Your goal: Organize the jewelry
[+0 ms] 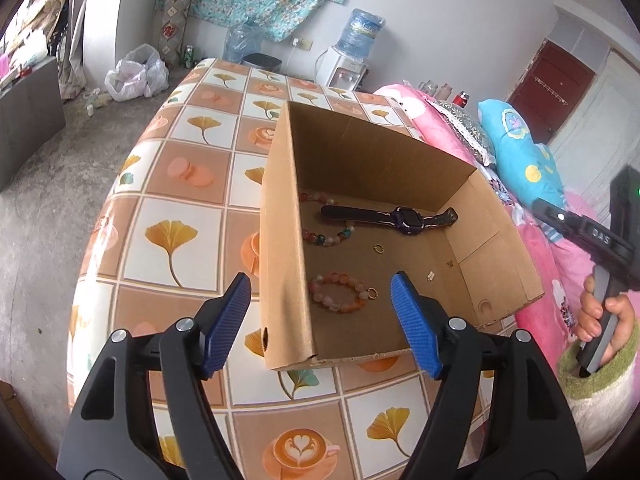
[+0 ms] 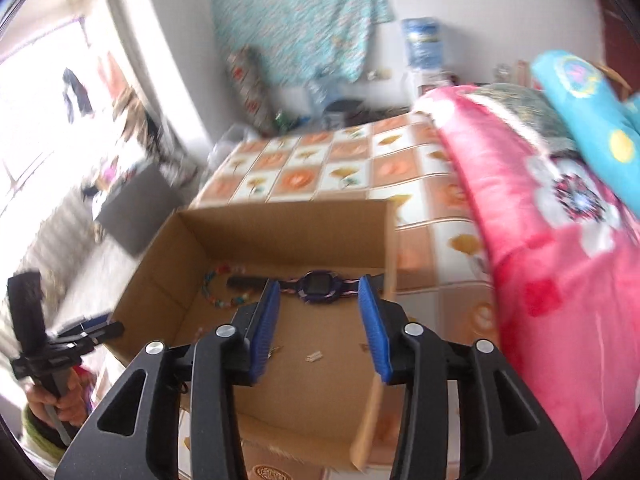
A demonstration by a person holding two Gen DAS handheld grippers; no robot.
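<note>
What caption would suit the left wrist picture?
Open left gripper hovering over a cardboard box holding a purple watch and beaded bracelets.

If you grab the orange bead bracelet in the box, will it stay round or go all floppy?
The orange bead bracelet would probably droop, since it looks like separate round beads on a string. The smooth beads might slip between the pads. It likely slides rather than rolls, because it lies flat on the cardboard box floor.

We see an open cardboard box (image 1: 360,152) holding a dark purple watch (image 1: 390,218) lying flat, two beaded bracelets (image 1: 340,290), one partly under the strap, and a small gold ring (image 1: 378,248).
</note>
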